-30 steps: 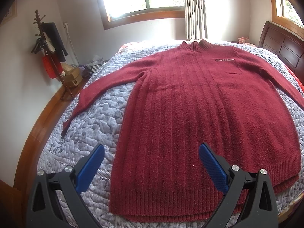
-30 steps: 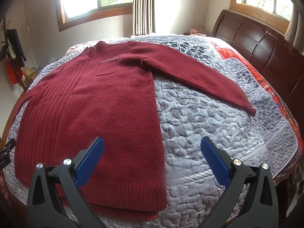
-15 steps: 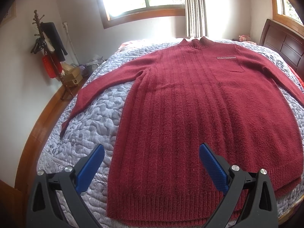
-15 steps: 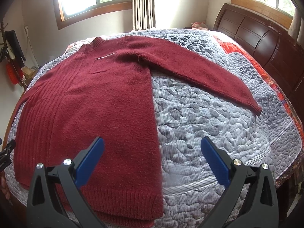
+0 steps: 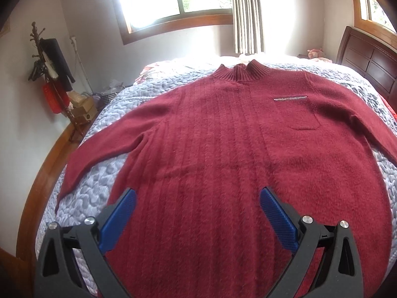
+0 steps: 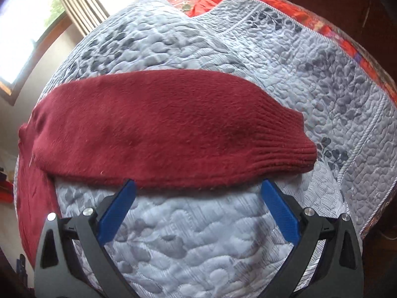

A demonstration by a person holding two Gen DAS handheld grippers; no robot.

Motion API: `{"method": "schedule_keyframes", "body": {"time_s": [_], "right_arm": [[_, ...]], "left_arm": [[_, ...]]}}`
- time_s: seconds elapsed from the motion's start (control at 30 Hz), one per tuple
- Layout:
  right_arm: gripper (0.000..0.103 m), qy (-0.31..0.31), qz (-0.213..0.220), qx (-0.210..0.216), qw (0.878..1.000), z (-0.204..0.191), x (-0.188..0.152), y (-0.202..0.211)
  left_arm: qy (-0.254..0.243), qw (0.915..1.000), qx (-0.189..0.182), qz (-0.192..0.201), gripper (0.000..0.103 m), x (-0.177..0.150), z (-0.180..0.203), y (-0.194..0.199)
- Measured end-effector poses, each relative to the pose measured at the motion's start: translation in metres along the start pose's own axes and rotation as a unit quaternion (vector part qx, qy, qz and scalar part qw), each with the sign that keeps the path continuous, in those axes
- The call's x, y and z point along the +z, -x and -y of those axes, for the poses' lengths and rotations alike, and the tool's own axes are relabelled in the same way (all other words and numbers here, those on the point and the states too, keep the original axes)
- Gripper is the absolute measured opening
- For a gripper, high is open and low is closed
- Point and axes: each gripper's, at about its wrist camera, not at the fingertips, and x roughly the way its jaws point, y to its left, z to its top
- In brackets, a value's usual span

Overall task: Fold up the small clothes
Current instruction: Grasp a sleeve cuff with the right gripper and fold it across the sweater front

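I read the fold as not yet begun: the red sweater (image 5: 223, 154) lies flat and face up on the quilted bedspread (image 5: 99, 134), collar toward the window, body smooth, both sleeves spread out to the sides. My left gripper (image 5: 197, 198) hangs above the lower body of the sweater, its jaws spread wide and holding nothing. My right gripper (image 6: 198, 191) is low over the quilt, just beside the near edge of the right sleeve (image 6: 161, 129), close to its ribbed cuff (image 6: 287, 149), jaws likewise parted and empty. I judge the first step to be pinching that sleeve and carrying it across the chest; the other sleeve, the sides and the final halving all remain.
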Motion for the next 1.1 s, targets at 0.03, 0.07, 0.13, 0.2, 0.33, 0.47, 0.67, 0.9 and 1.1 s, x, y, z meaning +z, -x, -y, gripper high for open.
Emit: {"method": "schedule_keyframes", "body": {"time_s": [0.03, 0.07, 0.13, 0.2, 0.33, 0.47, 0.67, 0.9, 1.1], "right_arm": [[0.099, -0.013, -0.006, 0.012, 1.0, 0.008, 0.002, -0.002], [0.099, -0.019, -0.006, 0.019, 1.0, 0.013, 0.003, -0.002], [0.099, -0.028, -0.002, 0.022, 0.999, 0.022, -0.001, 0.002], [0.099, -0.039, -0.002, 0.042, 0.998, 0.031, -0.002, 0.004], [0.099, -0.073, -0.003, 0.05, 0.996, 0.044, 0.006, -0.001], [0.094, -0.109, -0.009, 0.042, 0.993, 0.057, 0.023, -0.015], [0.051, -0.12, 0.023, 0.031, 0.992, 0.065, 0.029, -0.012], [0.014, -0.066, 0.075, 0.03, 0.995, 0.042, 0.04, 0.009], [0.014, 0.046, 0.136, -0.006, 0.99, -0.024, 0.042, 0.029]], "left_arm": [[-0.003, 1.0, -0.002, 0.0, 0.099, 0.003, 0.004, -0.003], [-0.006, 1.0, -0.003, 0.003, 0.099, 0.006, 0.009, -0.006], [-0.01, 0.9999, -0.005, 0.002, 0.099, 0.01, 0.016, -0.012], [-0.021, 0.9998, 0.002, 0.004, 0.099, 0.012, 0.024, -0.021], [-0.021, 0.9997, -0.007, -0.007, 0.099, 0.011, 0.033, -0.032], [-0.025, 0.9996, -0.009, -0.014, 0.099, 0.006, 0.036, -0.037], [-0.03, 0.9994, 0.0, -0.016, 0.099, 0.005, 0.038, -0.043], [-0.031, 0.9993, 0.002, -0.02, 0.099, 0.002, 0.036, -0.048], [-0.026, 0.9994, 0.006, -0.023, 0.099, 0.001, 0.025, -0.05]]}}
